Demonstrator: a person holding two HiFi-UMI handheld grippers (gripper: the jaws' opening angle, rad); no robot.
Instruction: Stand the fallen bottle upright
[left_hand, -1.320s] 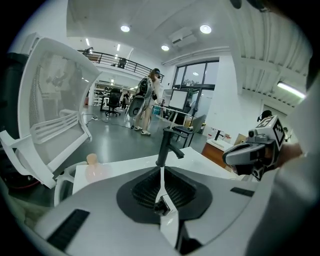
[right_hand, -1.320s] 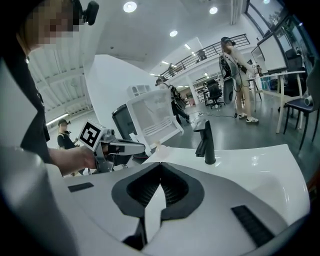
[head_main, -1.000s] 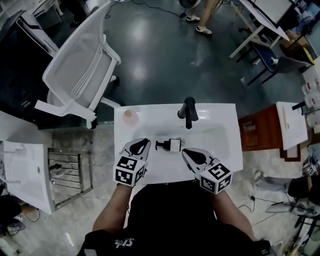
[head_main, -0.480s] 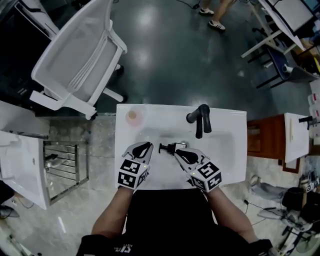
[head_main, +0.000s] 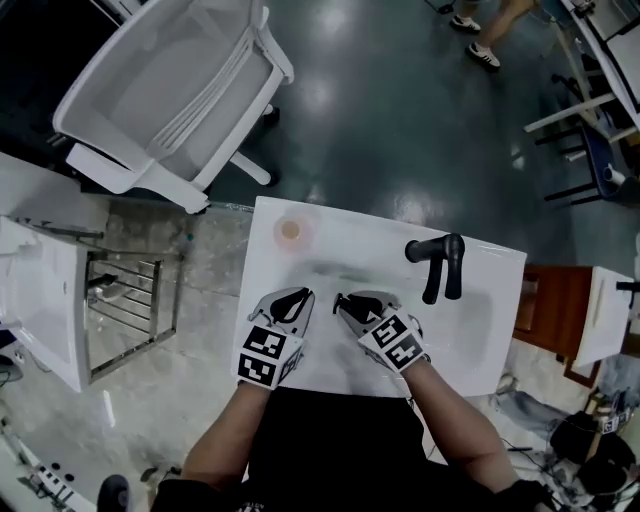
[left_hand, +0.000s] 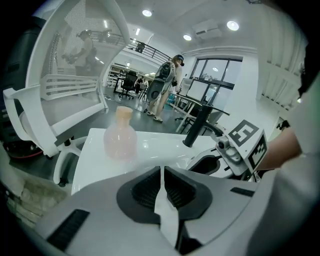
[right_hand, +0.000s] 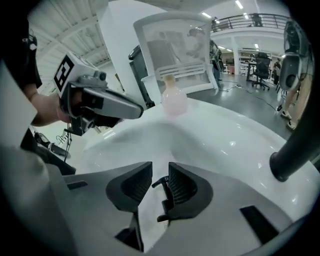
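Observation:
The fallen bottle lies in the white sink (head_main: 350, 240). In the head view my right gripper (head_main: 360, 298) covers nearly all of it. In the right gripper view only its black pump (right_hand: 161, 197) shows, lying between the jaws and close against the right-hand pad. The right gripper (right_hand: 160, 175) points steeply down at it and its jaws are opening, the left pad clear of the pump. My left gripper (head_main: 292, 298) hovers just left of it over the sink's front left. Its jaws (left_hand: 161, 175) are shut with nothing between them.
A pink round bottle (head_main: 290, 230) stands upright at the sink's back left corner. The black faucet (head_main: 440, 262) rises at the back right. A white mesh chair (head_main: 170, 90) stands beyond the sink, and a metal rack (head_main: 130, 310) is on the floor to the left.
Both grippers have come down toward the sink. The right one has swung left from beside the bottle to over it, and its jaws have parted around the pump.

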